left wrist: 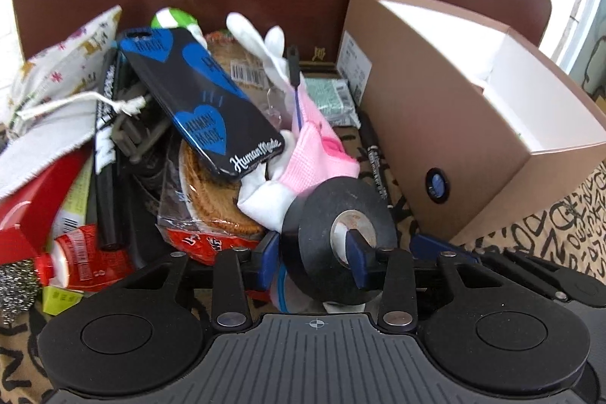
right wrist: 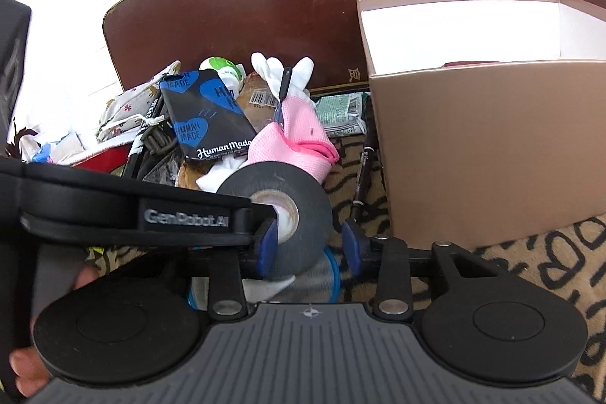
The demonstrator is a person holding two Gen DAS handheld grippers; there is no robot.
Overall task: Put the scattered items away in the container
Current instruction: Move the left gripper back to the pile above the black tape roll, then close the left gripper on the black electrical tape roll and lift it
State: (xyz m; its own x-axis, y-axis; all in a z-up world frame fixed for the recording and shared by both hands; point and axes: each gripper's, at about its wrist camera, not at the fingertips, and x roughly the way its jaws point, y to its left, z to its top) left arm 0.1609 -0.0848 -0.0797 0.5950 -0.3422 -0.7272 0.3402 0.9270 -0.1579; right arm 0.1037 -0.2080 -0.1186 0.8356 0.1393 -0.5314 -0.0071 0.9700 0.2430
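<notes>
Tape roll [left wrist: 314, 211], just one, clamped by left gripper [left wrist: 312, 248]; right gripper [right wrist: 308, 245] open around it.

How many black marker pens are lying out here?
2. One marker lies in the pile at left, beside the phone case. The other marker lies on the patterned cloth along the box. The pile may hide more.

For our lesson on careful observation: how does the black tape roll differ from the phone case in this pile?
The black tape roll is a ring with a hollow core; the phone case is a flat rectangle. The tape roll is plain; the phone case bears blue hearts and white lettering. The tape roll stands on edge nearest the jaws; the phone case lies tilted on the pile, further back. Both are mostly black.
</notes>
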